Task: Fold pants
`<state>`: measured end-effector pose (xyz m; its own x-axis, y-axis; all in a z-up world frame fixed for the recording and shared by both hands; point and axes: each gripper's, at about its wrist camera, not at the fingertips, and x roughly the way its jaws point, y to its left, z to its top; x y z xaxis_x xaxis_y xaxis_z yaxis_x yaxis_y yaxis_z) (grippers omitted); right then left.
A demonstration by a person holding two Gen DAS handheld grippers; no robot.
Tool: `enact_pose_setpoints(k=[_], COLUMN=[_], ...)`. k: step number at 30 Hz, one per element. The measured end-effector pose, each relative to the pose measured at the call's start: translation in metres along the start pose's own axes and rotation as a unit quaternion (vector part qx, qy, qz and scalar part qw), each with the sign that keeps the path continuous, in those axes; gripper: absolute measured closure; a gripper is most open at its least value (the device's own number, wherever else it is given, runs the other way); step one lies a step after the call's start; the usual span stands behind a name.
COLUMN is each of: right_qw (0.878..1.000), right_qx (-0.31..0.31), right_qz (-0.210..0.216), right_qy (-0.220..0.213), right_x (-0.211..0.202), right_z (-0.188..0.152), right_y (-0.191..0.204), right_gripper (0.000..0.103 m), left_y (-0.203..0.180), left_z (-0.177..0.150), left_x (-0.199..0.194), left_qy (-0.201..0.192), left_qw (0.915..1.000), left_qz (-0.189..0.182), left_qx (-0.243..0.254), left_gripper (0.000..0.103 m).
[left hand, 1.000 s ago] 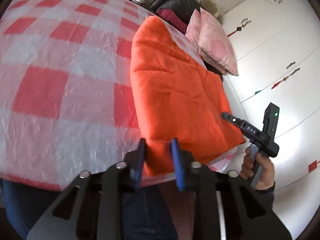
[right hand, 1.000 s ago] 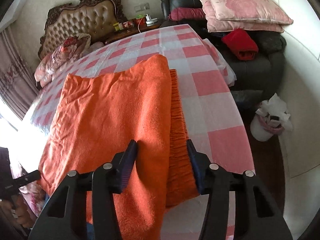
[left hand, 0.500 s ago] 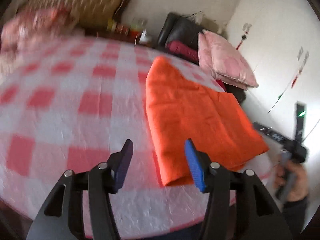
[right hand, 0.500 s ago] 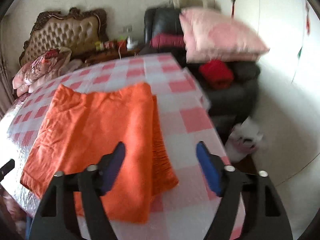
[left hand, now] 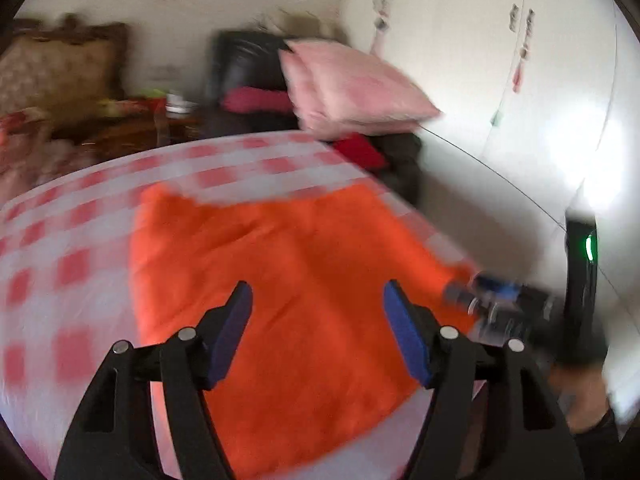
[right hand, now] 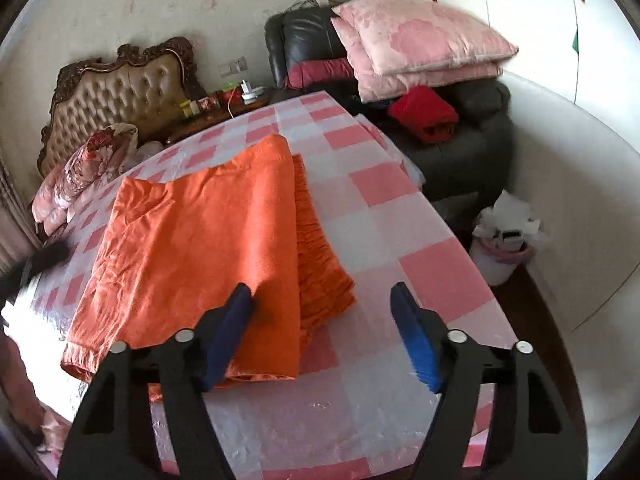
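Observation:
The orange pants (right hand: 200,248) lie folded flat on the red-and-white checked table (right hand: 384,216), with their ribbed waistband (right hand: 320,264) showing at the right edge of the fold. My right gripper (right hand: 322,334) hovers open above the near right corner of the pants, holding nothing. In the blurred left wrist view, the pants (left hand: 288,280) spread across the table (left hand: 72,272), and my left gripper (left hand: 318,330) is open above their near part, empty. The other gripper (left hand: 520,308) shows at the right of that view, held by a hand.
A black armchair (right hand: 460,136) piled with pink pillows (right hand: 420,44) and a red cloth (right hand: 424,116) stands beyond the table's far right. A white bin (right hand: 500,252) sits on the floor at the right. A tufted headboard (right hand: 128,92) and a cluttered nightstand (right hand: 224,108) are behind.
Both grippers let go of the pants' edge, opened wide and pulled back and up. The left view swung right over the pants. The folded pants stay flat on the table.

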<state>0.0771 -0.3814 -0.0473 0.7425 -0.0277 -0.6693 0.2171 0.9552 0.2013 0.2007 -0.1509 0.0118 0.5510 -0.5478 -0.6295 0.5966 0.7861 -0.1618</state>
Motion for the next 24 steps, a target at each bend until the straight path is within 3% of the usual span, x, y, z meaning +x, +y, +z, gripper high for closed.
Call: enact_pose_setpoints(k=[3, 6, 10, 12, 13, 14, 17, 24], right_qw=[1.0, 1.0, 0.999, 0.999, 0.998, 0.998, 0.998, 0.998], right_qx=[-0.005, 0.005, 0.002, -0.001, -0.001, 0.001, -0.011, -0.029], right_qz=[0.008, 0.021, 0.044, 0.054, 0.06, 0.066, 0.065, 0.056], right_qy=[-0.019, -0.018, -0.011, -0.004, 0.0, 0.004, -0.002, -0.029], right_x=[-0.01, -0.013, -0.014, -0.011, -0.01, -0.008, -0.015, -0.027], right_z=[-0.003, -0.004, -0.006, -0.008, -0.009, -0.01, -0.006, 0.013], right_y=[0.003, -0.001, -0.003, 0.0, 0.001, 0.001, 0.006, 0.014], right_gripper=[0.041, 0.042, 0.045, 0.056, 0.073, 0.076, 0.091, 0.093], left_y=[-0.016, -0.038, -0.05, -0.052, -0.055, -0.058, -0.063, -0.05], left_z=[0.054, 0.083, 0.101, 0.1, 0.099, 0.097, 0.098, 0.124], left_x=[0.054, 0.102, 0.155, 0.177, 0.183, 0.187, 0.188, 0.162], left_qy=[0.058, 0.103, 0.139, 0.169, 0.177, 0.18, 0.176, 0.123], left_qw=[0.998, 0.9945, 0.9895, 0.9845, 0.983, 0.9815, 0.981, 0.9902], left_qz=[-0.024, -0.021, 0.042, 0.045, 0.049, 0.064, 0.075, 0.065], left_qx=[-0.01, 0.003, 0.003, -0.001, 0.006, 0.018, 0.035, -0.012], left_gripper=[0.049, 0.05, 0.051, 0.059, 0.064, 0.079, 0.092, 0.093])
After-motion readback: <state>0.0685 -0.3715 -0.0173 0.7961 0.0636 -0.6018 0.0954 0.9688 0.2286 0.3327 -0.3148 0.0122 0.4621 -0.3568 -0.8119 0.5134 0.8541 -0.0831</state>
